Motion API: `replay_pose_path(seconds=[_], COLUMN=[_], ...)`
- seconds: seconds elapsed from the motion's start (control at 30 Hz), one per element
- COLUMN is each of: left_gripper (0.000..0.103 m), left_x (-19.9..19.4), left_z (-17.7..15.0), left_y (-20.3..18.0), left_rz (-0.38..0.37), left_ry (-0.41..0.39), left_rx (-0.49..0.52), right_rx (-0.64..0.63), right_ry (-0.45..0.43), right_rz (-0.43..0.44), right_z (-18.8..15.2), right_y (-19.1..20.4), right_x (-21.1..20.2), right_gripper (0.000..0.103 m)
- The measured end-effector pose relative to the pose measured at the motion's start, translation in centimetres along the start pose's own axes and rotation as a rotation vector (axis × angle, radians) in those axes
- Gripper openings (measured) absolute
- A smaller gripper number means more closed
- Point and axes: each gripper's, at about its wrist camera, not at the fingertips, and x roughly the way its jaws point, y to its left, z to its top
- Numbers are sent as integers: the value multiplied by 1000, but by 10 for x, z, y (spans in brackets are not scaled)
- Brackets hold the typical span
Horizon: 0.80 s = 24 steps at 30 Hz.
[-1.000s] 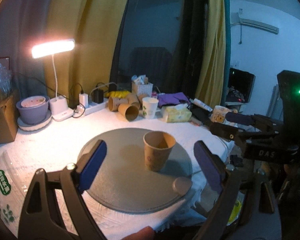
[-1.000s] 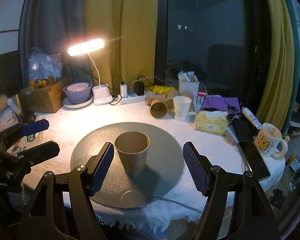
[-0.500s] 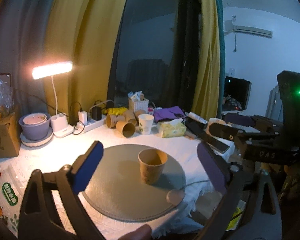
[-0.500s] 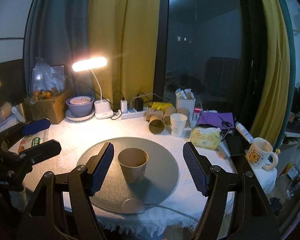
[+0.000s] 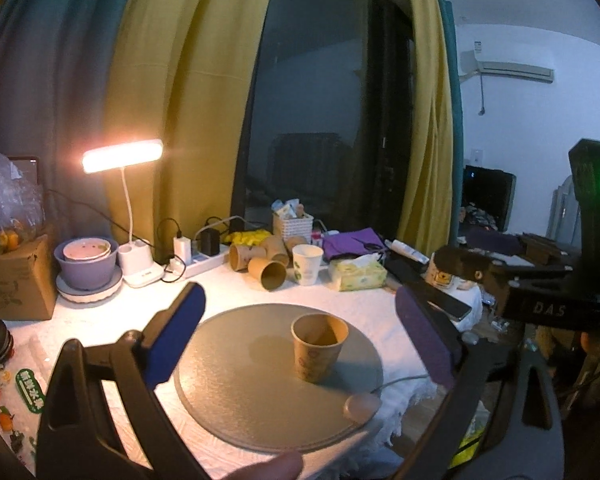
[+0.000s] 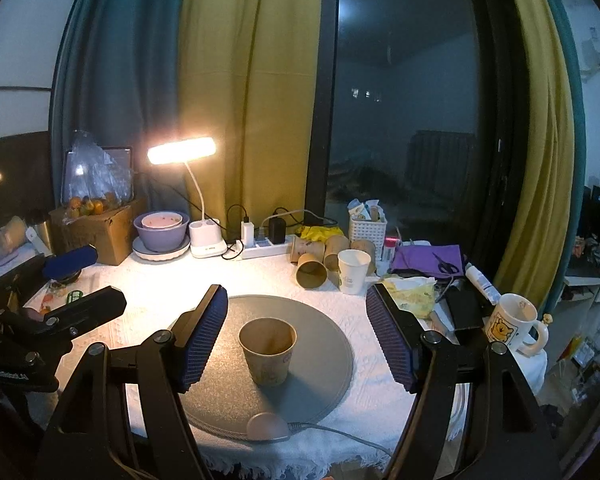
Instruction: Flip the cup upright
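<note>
A brown paper cup (image 5: 318,347) stands upright, mouth up, on a round grey mat (image 5: 260,384); it also shows in the right wrist view (image 6: 267,350) on the mat (image 6: 324,364). My left gripper (image 5: 300,340) is open and empty, raised well back from the cup. My right gripper (image 6: 296,340) is open and empty, also back from the cup. Each gripper shows at the edge of the other's view: the right one (image 5: 540,292), the left one (image 6: 60,300).
A lit desk lamp (image 6: 182,152), purple bowl (image 6: 162,232), power strip (image 6: 260,244), several lying brown cups (image 6: 312,272), a white cup (image 6: 353,271), tissue pack (image 6: 412,294) and mug (image 6: 512,324) crowd the table's back and right. A cardboard box (image 6: 100,228) stands at left.
Both grippers have pulled back and risen away from the cup, so it looks smaller and farther. The cup has stayed upright on the mat.
</note>
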Motion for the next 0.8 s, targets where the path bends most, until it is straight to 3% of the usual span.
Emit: replay_pose_path(seconds=[0.8], left_gripper=[97], left_x=[1], left_z=[-6], left_y=[1], left_rz=[-16], left_ry=[7], left_rx=[-17], right_rx=[-5], right_ry=[39], right_rz=[18], right_z=[-7], right_y=[2], right_x=[15], right_gripper=[75])
